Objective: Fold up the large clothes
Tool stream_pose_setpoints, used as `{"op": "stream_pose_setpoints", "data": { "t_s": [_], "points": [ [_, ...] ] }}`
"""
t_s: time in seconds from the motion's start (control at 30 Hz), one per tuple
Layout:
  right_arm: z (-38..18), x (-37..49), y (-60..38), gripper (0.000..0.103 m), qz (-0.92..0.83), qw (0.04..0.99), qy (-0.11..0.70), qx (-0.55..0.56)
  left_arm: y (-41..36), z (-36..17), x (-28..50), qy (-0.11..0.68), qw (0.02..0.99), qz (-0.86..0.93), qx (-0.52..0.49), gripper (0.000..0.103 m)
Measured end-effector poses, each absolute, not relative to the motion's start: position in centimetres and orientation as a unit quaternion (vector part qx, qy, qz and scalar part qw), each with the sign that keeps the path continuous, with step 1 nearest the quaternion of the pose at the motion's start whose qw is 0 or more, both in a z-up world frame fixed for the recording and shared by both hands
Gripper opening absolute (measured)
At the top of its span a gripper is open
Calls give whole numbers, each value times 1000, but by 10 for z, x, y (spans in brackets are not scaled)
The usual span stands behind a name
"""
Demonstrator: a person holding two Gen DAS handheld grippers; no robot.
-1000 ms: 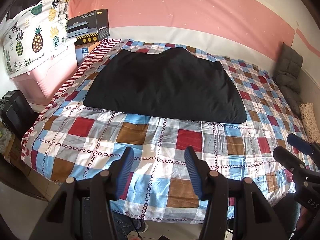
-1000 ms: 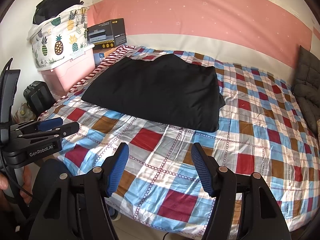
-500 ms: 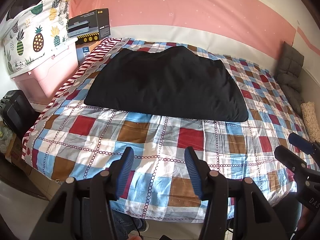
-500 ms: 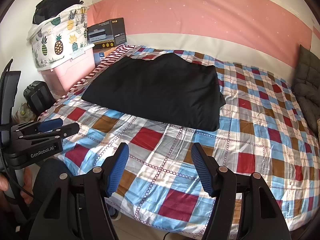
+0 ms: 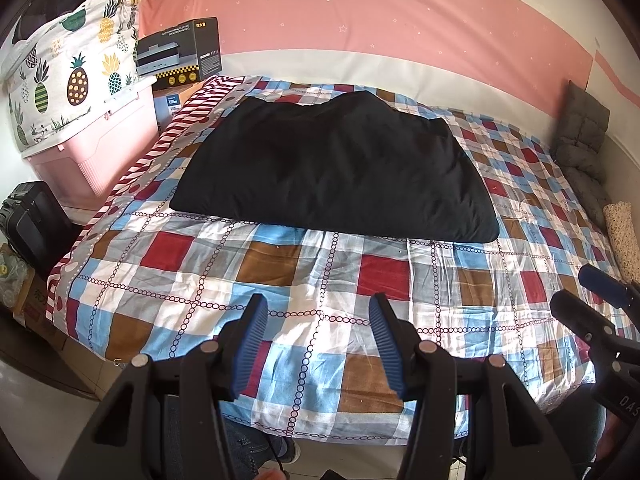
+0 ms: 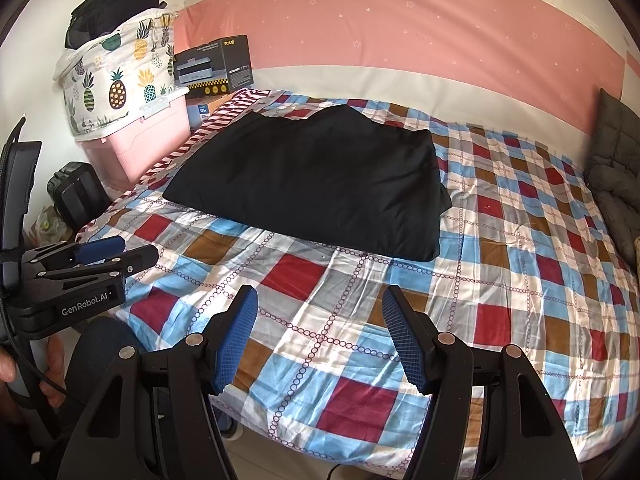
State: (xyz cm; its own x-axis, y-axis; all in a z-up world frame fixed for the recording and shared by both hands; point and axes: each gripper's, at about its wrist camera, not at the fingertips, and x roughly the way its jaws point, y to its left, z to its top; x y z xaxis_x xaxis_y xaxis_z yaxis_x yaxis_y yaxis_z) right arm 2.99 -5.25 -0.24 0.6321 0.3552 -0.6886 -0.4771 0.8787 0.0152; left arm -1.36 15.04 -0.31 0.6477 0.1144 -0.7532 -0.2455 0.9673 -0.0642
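Observation:
A large black garment (image 5: 336, 168) lies folded into a flat, roughly rectangular shape on the far left half of a bed with a checked cover (image 5: 312, 280); it also shows in the right wrist view (image 6: 316, 176). My left gripper (image 5: 318, 312) is open and empty above the bed's near edge, well short of the garment. My right gripper (image 6: 318, 308) is open and empty too, near the front edge. Each gripper shows at the side of the other's view: the right one (image 5: 588, 292) and the left one (image 6: 116, 252).
A pink storage box (image 5: 96, 152) with a pineapple-print bag (image 5: 68, 72) stands left of the bed, with cardboard boxes (image 5: 180, 52) behind it. A black bag (image 5: 32, 224) sits on the floor. Grey cushions (image 5: 580, 136) lie along the right wall.
Both grippers have drifted slightly; the view has shifted a little. The garment has not moved and both grippers stay open.

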Motion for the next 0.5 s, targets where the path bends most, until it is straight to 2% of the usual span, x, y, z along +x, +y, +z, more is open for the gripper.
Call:
{"op": "stream_pose_setpoints", "data": {
  "t_s": [0.5],
  "points": [
    [-2, 30, -52, 65, 232, 900, 360, -85, 147, -2, -15, 406, 904, 102, -85, 55]
  ]
}}
